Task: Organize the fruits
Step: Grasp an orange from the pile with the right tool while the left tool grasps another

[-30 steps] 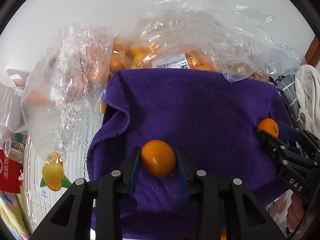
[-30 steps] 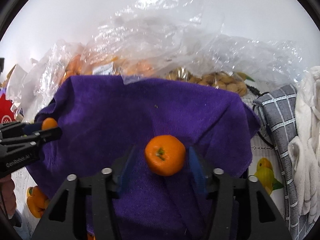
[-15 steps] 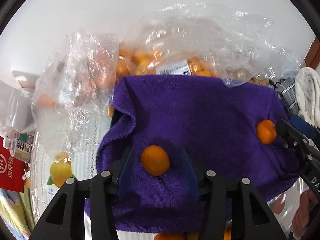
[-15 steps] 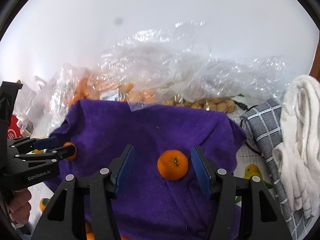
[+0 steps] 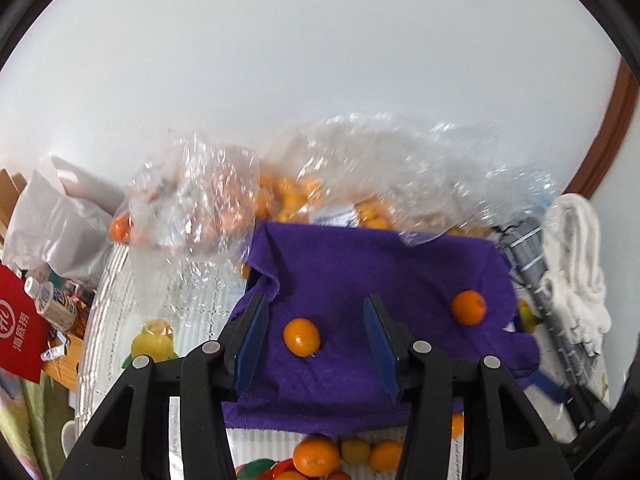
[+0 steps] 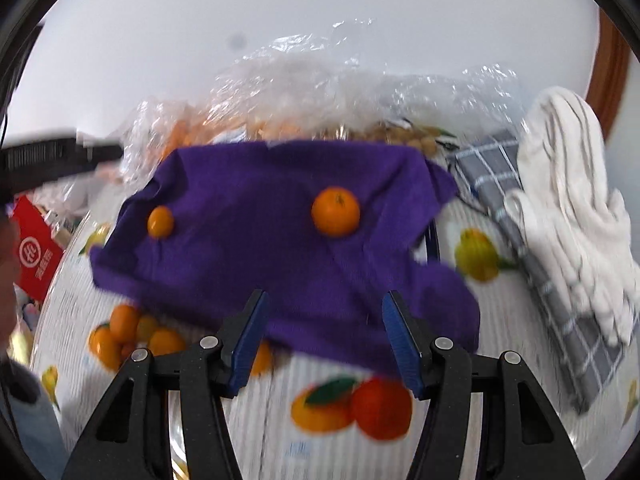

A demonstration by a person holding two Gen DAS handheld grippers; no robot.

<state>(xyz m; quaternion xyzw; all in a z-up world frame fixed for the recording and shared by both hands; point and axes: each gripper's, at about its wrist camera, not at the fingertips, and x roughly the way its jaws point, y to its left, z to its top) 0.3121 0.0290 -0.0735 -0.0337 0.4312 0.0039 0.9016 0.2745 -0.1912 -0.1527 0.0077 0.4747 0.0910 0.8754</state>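
Observation:
A purple cloth [image 5: 372,264] [image 6: 260,208] lies over a tray on the table. Two oranges rest on it: a small one [image 5: 302,337] [image 6: 160,221] on the left and a rounder one [image 5: 468,307] [image 6: 335,212] on the right. My left gripper [image 5: 316,340] is open and empty, its jaws either side of the small orange but drawn back from it. My right gripper [image 6: 324,340] is open and empty, above the cloth's near edge, well short of the rounder orange.
Clear plastic bags of oranges [image 5: 304,200] and nuts [image 6: 400,134] sit behind the cloth. Loose oranges [image 6: 128,336] [image 5: 344,454] lie on the fruit-print tablecloth in front. Grey checked [image 6: 520,208] and white towels [image 6: 576,200] are at right, a red packet [image 5: 18,328] at left.
Both grippers let go of their oranges, opened wide and pulled back and up. The two oranges now lie free on the purple cloth.

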